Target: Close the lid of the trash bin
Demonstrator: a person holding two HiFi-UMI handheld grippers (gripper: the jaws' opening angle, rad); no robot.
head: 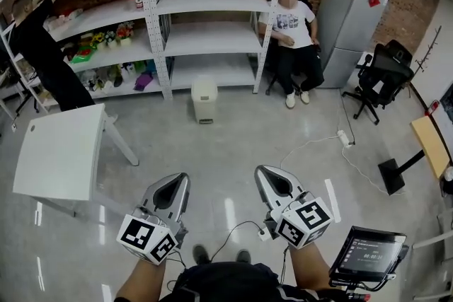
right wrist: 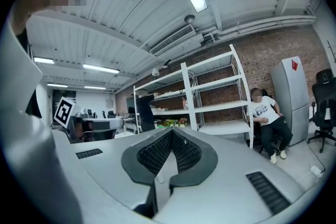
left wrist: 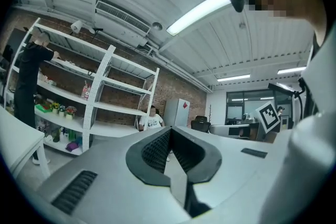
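A small cream trash bin (head: 204, 100) stands on the floor in front of the white shelving (head: 212, 10), well ahead of both grippers. Its lid (head: 204, 84) appears to lie flat on top. My left gripper (head: 182, 179) and right gripper (head: 260, 170) are held low, close to my body, side by side and pointing toward the bin. Both are shut with nothing between the jaws. In the left gripper view the left gripper (left wrist: 169, 131) has its ribbed pads pressed together, and so does the right gripper (right wrist: 171, 131) in its own view. The bin does not show in either gripper view.
A white table (head: 60, 152) stands at the left. A person in black (head: 42, 53) reaches into the shelves, and another person (head: 294, 46) sits beside a grey fridge (head: 350, 25). An office chair (head: 379, 78), a floor cable with power strip (head: 345, 138) and a screen (head: 368, 254) are at the right.
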